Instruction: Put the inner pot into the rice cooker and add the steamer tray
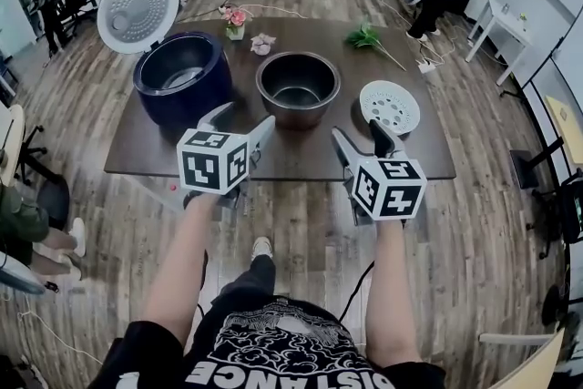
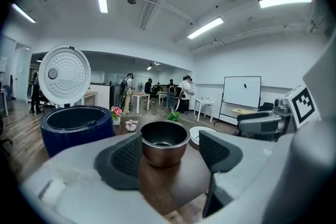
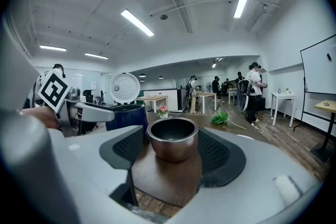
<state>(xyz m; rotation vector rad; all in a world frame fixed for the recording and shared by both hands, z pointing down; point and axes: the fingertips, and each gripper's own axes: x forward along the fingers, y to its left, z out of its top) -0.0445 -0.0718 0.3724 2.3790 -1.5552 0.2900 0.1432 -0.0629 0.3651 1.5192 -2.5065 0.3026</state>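
Left tongs [image 1: 244, 118] and right tongs [image 1: 357, 130] are held spread and empty, near the inner pot [image 1: 298, 87]. If gripped unevenly, it may be tipped short of the rice cooker [image 1: 182, 73].

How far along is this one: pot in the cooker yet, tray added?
Done: nothing beyond the rice cooker standing open, lid up. In hand: nothing; the left gripper and right gripper are both open, short of the inner pot, which sits on the table. Left: pot into cooker, then the steamer tray, lying right of the pot.
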